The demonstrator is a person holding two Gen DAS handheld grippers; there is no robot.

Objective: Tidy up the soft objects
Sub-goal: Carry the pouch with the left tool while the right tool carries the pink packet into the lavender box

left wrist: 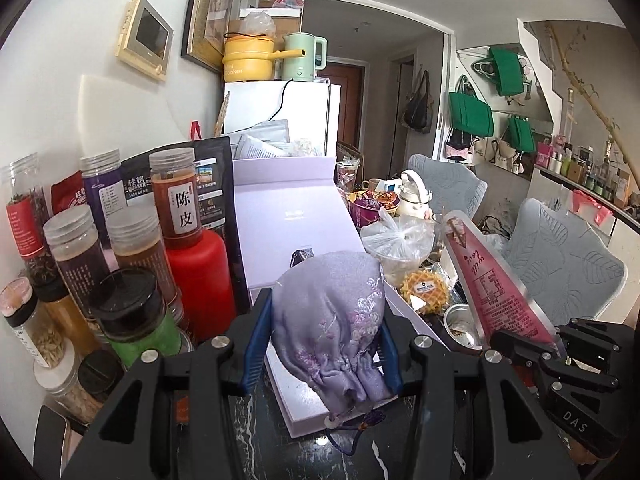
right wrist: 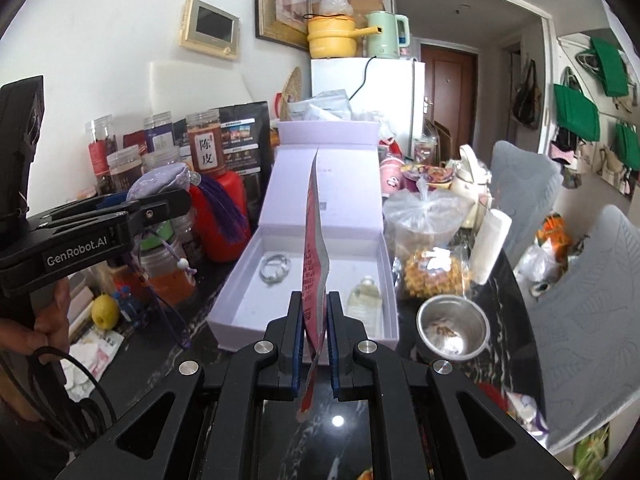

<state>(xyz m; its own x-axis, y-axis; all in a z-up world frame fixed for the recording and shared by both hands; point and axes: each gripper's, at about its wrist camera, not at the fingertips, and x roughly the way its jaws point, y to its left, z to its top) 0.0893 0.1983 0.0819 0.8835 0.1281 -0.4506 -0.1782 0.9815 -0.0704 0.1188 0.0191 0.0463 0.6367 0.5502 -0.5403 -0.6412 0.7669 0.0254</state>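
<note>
The left gripper (left wrist: 326, 336) is clamped partway closed on a lilac embroidered pouch (left wrist: 334, 320); its blue pads press the cloth from both sides, and the drawstring neck with a small bead hangs down toward the camera. In the right wrist view the same pouch (right wrist: 162, 184) sits in that gripper off to the left, a purple tassel (right wrist: 226, 210) drooping beside it. The right gripper (right wrist: 314, 320) is closed tight on a flat red packet (right wrist: 314, 256), which stands edge-on and rises straight ahead of the fingers. Just beyond both tools lies an open lilac box (right wrist: 248, 276) on the dark marbled table (right wrist: 352, 444), with a bracelet (right wrist: 274, 270) and a small bottle (right wrist: 364, 300) inside. Left of the box stand jars (left wrist: 76, 248) and a red bottle (left wrist: 200, 280). Right of it are a steel bowl (right wrist: 454, 326) and a knotted plastic bag (right wrist: 420, 216). Farther off stands a white fridge (right wrist: 384, 96).
</note>
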